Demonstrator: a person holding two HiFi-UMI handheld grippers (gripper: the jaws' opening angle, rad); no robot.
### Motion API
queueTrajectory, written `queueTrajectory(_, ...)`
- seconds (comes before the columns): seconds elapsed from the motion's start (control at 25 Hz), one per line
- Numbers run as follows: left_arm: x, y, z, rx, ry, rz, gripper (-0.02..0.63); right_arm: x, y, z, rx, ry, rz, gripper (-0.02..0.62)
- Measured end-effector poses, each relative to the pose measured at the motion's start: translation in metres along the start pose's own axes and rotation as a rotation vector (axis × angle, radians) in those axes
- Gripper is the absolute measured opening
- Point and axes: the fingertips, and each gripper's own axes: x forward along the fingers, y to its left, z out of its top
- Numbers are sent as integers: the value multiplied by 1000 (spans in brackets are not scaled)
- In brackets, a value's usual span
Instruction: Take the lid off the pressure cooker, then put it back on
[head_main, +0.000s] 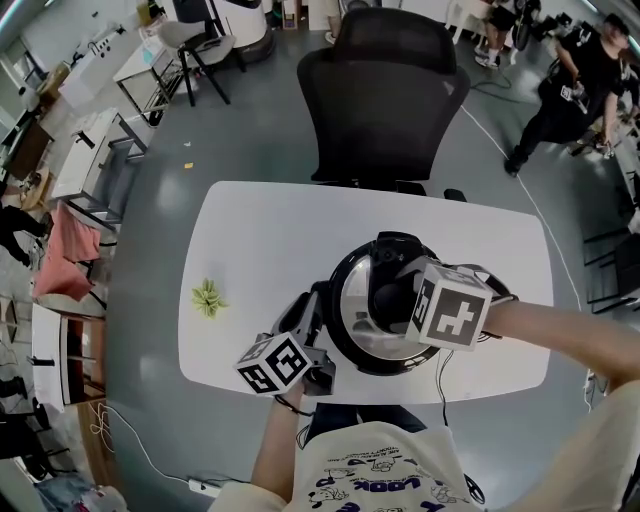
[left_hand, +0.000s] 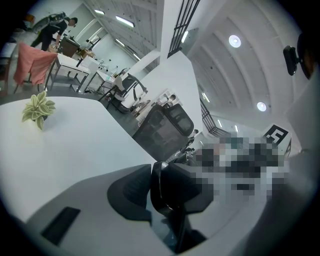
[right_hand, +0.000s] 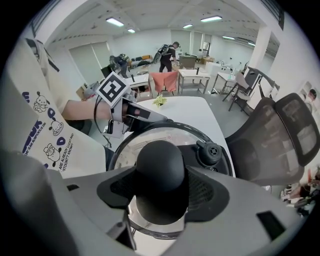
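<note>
Clearance on the table (head_main: 260, 240)
Open surface left of and beyond the pressure cooker (head_main: 352, 312), apart from a small green plant (head_main: 208, 297). An office chair (head_main: 385, 90) closes the far edge. The left gripper (left_hand: 167, 196) occupies the side handle (left_hand: 176, 182) and the right gripper (right_hand: 161, 200) the lid knob (right_hand: 160, 165).

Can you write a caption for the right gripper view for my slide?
The right hand-held gripper pinches the black knob on the pressure cooker lid.

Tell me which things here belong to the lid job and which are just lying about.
Job: cooker, lid, knob in right hand-held gripper, handle in left hand-held gripper.
Lying about: plant, chair.
</note>
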Motion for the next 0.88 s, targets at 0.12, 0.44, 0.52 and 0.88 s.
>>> queueTrajectory(0.12, 0, -1, 1, 0, -1, -2, 118, -1, 0, 1, 21, -4, -5, 298)
queueTrajectory(0.44, 1, 1, 1, 8, -4, 2, 118, 1, 0, 1, 94, -20, -30, 299)
queueTrajectory(0.52, 2, 0, 1, 10, -5, 4, 118, 0, 0, 0, 106, -23, -33, 299)
queueTrajectory(0.88, 2, 1, 1, 6, -13, 8, 118, 0, -5, -1, 294, -53, -93, 299)
